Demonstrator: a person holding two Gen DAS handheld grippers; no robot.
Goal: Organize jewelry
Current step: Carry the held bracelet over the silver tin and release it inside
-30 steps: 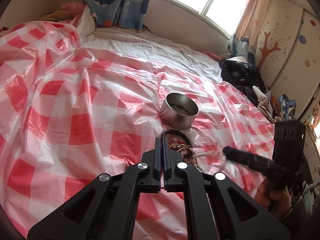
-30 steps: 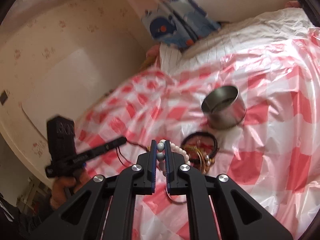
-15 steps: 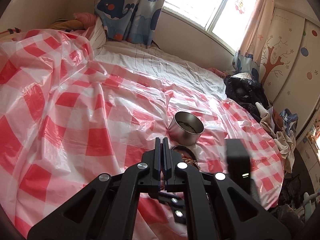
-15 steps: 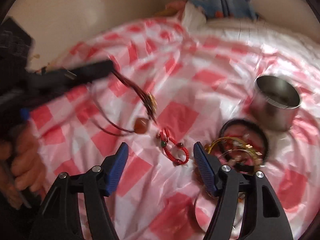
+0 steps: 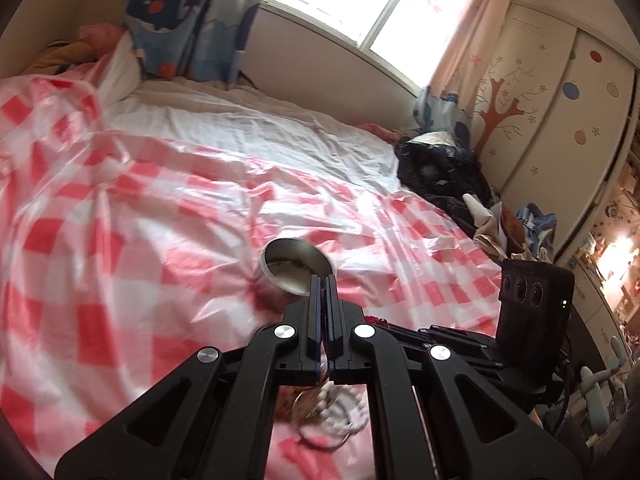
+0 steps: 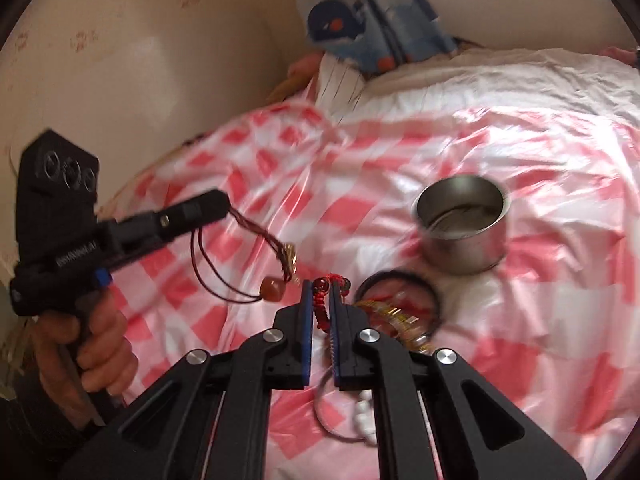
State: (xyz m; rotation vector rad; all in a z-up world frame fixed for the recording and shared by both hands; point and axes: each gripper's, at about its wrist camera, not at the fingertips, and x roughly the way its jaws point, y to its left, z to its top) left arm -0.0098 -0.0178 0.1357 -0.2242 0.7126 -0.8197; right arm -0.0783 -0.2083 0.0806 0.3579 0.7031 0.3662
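Note:
A steel bowl [image 6: 464, 224] stands on the red-and-white checked sheet [image 6: 540, 320]; it also shows in the left wrist view [image 5: 294, 276]. My right gripper [image 6: 320, 300] is shut on a red beaded bracelet [image 6: 322, 304], held above the sheet. My left gripper [image 5: 324, 292] is shut on a brown cord necklace [image 6: 244, 248] with an amber bead [image 6: 271, 288] that hangs free; seen from the right wrist view, that gripper [image 6: 218, 204] is at the left. A pile of jewelry [image 6: 400, 316] with a black ring, gold chains and white beads lies in front of the bowl.
The checked sheet covers a bed with white bedding [image 5: 260, 132] behind it. Whale-print curtains [image 5: 188, 20] and a window are at the back. Dark clothes [image 5: 444, 172] are heaped at the bed's right edge by a wardrobe [image 5: 560, 100].
My right gripper let go of the white beads, opened, then closed on the red bracelet and lifted it. My left gripper lifted the cord necklace off the sheet.

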